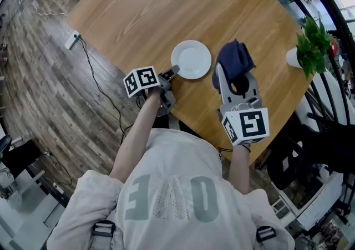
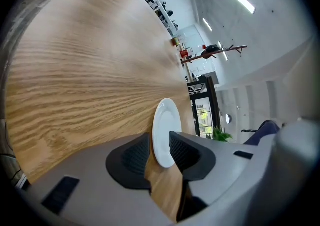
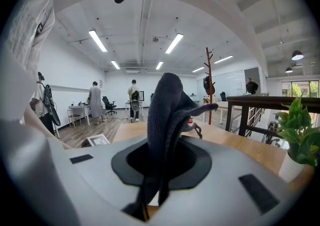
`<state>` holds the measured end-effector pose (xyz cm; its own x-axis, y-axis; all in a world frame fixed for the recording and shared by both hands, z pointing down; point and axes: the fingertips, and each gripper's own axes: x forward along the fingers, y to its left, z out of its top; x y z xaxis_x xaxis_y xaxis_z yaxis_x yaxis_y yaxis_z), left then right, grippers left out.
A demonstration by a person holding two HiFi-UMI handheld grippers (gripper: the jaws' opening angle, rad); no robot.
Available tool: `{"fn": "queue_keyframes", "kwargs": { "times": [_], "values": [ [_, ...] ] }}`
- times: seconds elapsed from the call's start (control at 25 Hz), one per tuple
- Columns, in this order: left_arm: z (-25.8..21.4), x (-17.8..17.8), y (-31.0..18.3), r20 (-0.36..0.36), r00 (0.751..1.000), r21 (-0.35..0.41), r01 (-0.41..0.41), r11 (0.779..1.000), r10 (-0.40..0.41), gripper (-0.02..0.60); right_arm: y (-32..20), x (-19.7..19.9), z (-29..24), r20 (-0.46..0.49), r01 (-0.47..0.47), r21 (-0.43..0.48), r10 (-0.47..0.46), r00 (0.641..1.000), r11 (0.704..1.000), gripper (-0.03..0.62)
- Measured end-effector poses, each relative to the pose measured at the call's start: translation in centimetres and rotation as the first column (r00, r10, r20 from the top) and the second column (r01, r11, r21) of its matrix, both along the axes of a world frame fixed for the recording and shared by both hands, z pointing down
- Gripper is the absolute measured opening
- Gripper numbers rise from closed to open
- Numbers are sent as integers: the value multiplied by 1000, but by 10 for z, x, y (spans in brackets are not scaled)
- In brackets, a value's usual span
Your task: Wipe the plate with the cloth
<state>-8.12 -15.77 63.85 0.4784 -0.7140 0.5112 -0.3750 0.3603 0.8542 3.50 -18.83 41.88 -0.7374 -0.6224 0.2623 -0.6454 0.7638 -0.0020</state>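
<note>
A round white plate (image 1: 191, 59) lies on the wooden table (image 1: 138, 10) close to its near edge. My left gripper (image 1: 172, 72) reaches the plate's near rim. In the left gripper view the gripper (image 2: 161, 152) is rolled on its side and the rim of the plate (image 2: 165, 130) sits between the open jaws; I see no firm pinch. To the plate's right, my right gripper (image 1: 236, 75) holds a dark blue cloth (image 1: 233, 60) just above the table. The right gripper view shows the gripper (image 3: 161, 157) shut on the cloth (image 3: 167, 115), which stands up in a bunch from the jaws.
A potted green plant (image 1: 313, 44) in a white pot stands at the table's right edge, also in the right gripper view (image 3: 297, 125). A black railing runs behind it. A cable (image 1: 94, 77) and power strip (image 1: 72, 39) lie on the wood floor to the left.
</note>
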Motion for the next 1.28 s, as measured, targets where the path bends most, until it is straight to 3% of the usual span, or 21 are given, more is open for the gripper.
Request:
{"fn": "queue_keyframes", "kwargs": {
  "times": [0.12,0.28,0.36,0.44,0.56,0.6,0.68,0.92,1.12,1.28],
  "values": [
    [7,0,1,13,1000,-25,-13,1000,14,32,0,-2,2,-13,8,2,-8,1000,1000,52],
    [9,0,1,3,1000,-31,-12,999,12,26,-5,-8,16,-88,28,13,-27,996,1000,52],
    [9,0,1,5,1000,-28,-11,1000,11,26,-16,-10,39,-213,50,13,-46,976,999,52],
    [9,1,0,8,1000,-26,-7,1000,8,26,-34,-9,77,-419,90,27,-70,905,996,52],
    [10,2,0,5,1000,-26,2,1000,-1,25,-57,-5,135,-708,221,33,-133,694,975,52],
    [10,2,0,2,1000,-27,4,1000,-4,23,-60,-6,151,-760,270,15,-165,629,963,52],
    [10,1,0,-2,1000,-25,6,1000,-6,23,-61,-11,173,-804,336,-33,-225,551,941,52],
    [10,-2,-1,-10,999,-23,30,999,-30,23,-70,-24,198,-868,426,-96,-285,406,899,52],
    [11,2,-2,-12,999,-18,49,999,-49,21,-63,-27,216,-872,447,-149,-331,361,882,52],
    [12,2,-3,-8,998,-13,60,998,-60,21,-56,-24,222,-876,442,-153,-328,353,884,54]
  ]
}}
